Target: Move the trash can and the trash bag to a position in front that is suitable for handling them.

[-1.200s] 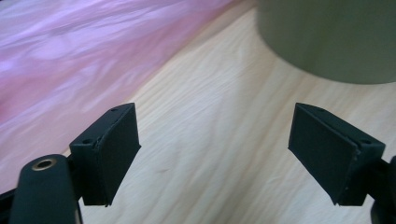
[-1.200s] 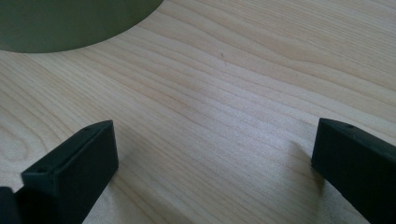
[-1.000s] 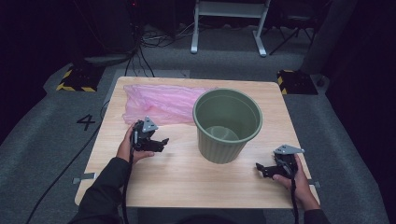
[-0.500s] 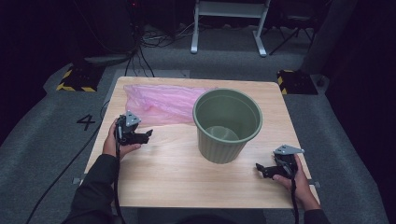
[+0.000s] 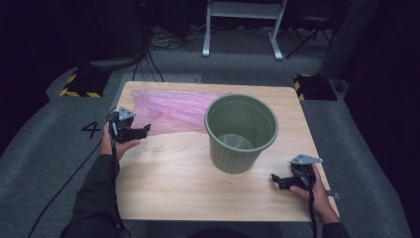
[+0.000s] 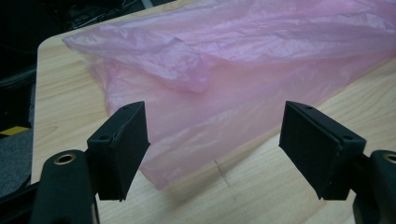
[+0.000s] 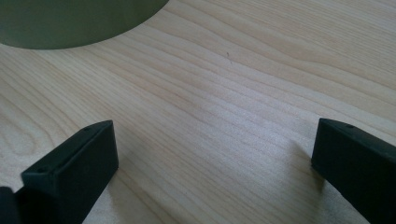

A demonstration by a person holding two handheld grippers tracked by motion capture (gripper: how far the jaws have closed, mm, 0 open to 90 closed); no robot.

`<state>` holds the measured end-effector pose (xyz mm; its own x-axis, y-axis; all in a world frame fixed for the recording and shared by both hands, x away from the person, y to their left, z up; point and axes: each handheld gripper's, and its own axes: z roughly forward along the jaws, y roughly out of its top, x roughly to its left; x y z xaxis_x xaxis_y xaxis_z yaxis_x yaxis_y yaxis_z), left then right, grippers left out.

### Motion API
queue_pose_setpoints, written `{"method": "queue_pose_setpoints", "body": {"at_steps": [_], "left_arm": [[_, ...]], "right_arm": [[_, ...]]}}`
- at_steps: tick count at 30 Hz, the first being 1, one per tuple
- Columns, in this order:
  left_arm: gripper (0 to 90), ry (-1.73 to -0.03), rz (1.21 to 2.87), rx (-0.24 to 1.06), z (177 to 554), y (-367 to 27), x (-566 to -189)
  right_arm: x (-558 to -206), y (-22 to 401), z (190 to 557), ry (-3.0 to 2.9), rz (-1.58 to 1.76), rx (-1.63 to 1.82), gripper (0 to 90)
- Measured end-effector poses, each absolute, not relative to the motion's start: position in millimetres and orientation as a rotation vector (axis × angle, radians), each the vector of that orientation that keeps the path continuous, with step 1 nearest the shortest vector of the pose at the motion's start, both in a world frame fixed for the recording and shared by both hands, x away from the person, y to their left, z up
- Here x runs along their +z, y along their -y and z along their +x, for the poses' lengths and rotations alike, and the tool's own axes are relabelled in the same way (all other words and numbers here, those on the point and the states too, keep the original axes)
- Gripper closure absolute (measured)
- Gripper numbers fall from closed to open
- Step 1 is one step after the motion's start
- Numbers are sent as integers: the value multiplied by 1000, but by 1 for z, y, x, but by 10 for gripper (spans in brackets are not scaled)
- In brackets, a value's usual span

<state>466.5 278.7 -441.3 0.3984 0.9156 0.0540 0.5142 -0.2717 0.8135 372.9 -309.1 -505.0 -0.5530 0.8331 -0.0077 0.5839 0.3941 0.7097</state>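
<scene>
The pink plastic bag lies flat and crumpled across the far left part of the wooden table, reaching from the table's left edge to just behind the green bin. It is a thin, translucent film, wrinkled all over, with the pale wood grain showing faintly through it. The left gripper view adds what the high view cannot resolve: a loose flap folded over on the bag's top, and a ragged near corner resting on the wood between the jaws. The bin is a matte olive bucket, round, tapering toward its base, standing upright near the table's middle. The left gripper, held in the person's left hand at the table's left edge, has its jaws spread wide and holds nothing, its black pads facing the bag's edge. The right gripper sits low near the front right corner, jaws likewise wide apart and empty over bare wood, with the bin's curved base in the right gripper view.
</scene>
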Motion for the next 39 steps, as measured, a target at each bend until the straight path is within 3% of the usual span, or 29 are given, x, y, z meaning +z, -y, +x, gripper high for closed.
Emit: {"method": "queue_pose_setpoints", "body": {"at_steps": [8, 11, 13, 24, 29, 39], "left_arm": [[242, -1269, 1955, 676, 489, -274, -447], [319, -1284, 1983, 633, 496, -273, -458], [447, -1289, 2016, 605, 500, -274, -466], [736, -1268, 2091, 511, 501, -277, -482], [828, -1252, 2099, 496, 500, -277, -487], [890, -1167, 2122, 475, 486, -273, -489]], "right_arm": [[-505, 309, 373, -2292, 1228, 949, 7], [-505, 309, 373, -2287, 1231, 947, 8], [-505, 309, 373, -2287, 1231, 947, 10], [-505, 310, 372, -2289, 1224, 955, 22], [-505, 310, 372, -2291, 1224, 955, 22], [-505, 309, 372, -2301, 1214, 960, 22]]}}
